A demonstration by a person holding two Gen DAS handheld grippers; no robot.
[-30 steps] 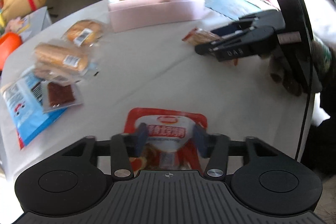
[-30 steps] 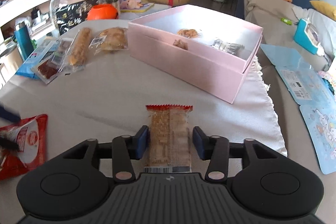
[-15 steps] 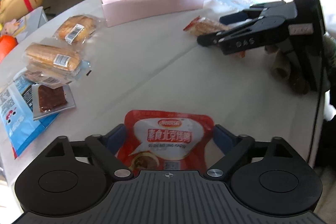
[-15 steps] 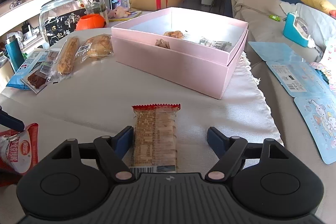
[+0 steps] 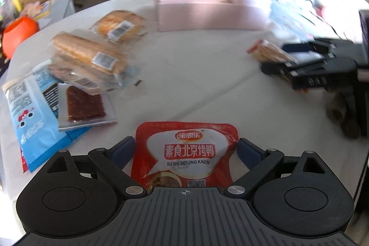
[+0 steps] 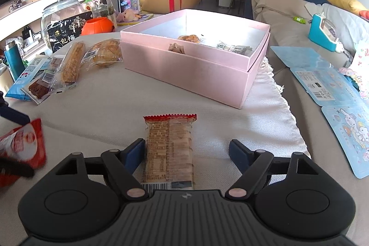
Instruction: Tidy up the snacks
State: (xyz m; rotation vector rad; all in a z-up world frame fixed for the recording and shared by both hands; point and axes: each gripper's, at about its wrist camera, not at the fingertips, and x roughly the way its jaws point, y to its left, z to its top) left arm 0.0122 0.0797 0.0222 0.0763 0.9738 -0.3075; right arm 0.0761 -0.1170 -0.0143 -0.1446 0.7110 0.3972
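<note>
A red snack pouch (image 5: 185, 152) lies on the table between the jaws of my left gripper (image 5: 185, 150), which is open around it without gripping. A wafer packet with a red end (image 6: 169, 149) lies between the jaws of my right gripper (image 6: 187, 151), also open. The pink box (image 6: 196, 61) stands open beyond it with a few small snacks inside. The right gripper (image 5: 306, 70) and the wafer packet (image 5: 268, 52) show at the right of the left wrist view. The red pouch (image 6: 23, 144) shows at the left of the right wrist view.
Wrapped bread rolls (image 5: 92, 54), a round bun (image 5: 120, 25), a dried-meat packet (image 5: 84, 105) and a blue bag (image 5: 34, 112) lie at the table's left. An orange pumpkin tub (image 6: 98, 25) and a glass jar (image 6: 61, 20) stand behind. Blue card sheets (image 6: 327, 84) lie at the right.
Both grippers have opened, letting go of the red pouch and the wafer packet, which now lie on the table. The left view has swung a little to the left.
</note>
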